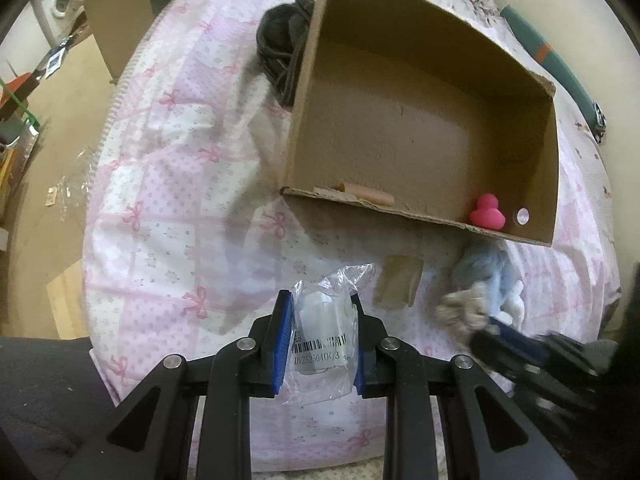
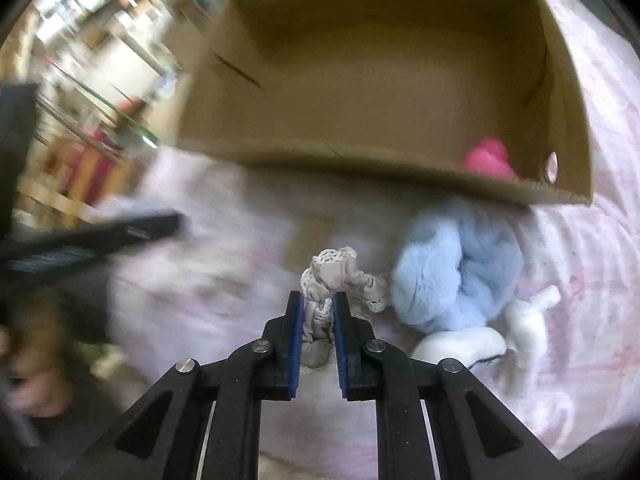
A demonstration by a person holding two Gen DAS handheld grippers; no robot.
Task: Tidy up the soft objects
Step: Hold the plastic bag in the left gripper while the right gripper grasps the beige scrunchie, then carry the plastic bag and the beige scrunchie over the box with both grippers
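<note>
The cardboard box (image 1: pixel 420 128) lies open on the bed (image 1: pixel 168 208), in the upper part of the frame, likely as the place for collecting. The left hand-held gripper (image 1: pixel 322 344) is narrowly closed on a clear plastic packet (image 1: pixel 324 320). The right hand-held gripper (image 2: pixel 316 320) pinches a beige lace scrunchie (image 2: pixel 340 276), beside the blue plush (image 2: pixel 456 260).

Bed with pink bow-patterned quilt (image 1: pixel 168 208) carries: open brown cardboard box (image 1: pixel 420 216), dark grey knitted bundle (image 1: pixel 280 52), pale blue fluffy plush (image 2: pixel 452 264), small flat brown cardboard piece (image 1: pixel 398 282).
</note>
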